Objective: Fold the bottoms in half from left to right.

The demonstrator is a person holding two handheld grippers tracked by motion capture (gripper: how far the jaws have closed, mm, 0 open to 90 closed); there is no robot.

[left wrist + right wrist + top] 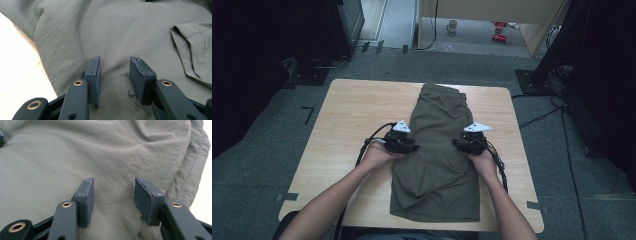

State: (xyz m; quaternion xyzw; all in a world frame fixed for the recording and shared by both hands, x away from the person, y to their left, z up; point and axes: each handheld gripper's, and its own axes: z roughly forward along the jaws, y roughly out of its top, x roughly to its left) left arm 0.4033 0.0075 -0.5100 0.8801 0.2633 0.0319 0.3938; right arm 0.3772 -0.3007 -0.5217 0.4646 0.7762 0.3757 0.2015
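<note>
We see olive-green shorts (437, 150) lying flat down the centre of the frame on a light wooden table (347, 130). Our left gripper (408, 146) sits at the garment's left edge, our right gripper (462, 144) at its right edge; both sets of jaws stand apart over the cloth, pinching nothing. A pocket flap (195, 50) shows at the right of the left gripper view. Grey carpet (257, 165) surrounds the table; a mug (452, 26) stands on the floor at upper centre.

No writing, label, brand or number can be read on the olive shorts (438, 150) or anywhere around them.
</note>
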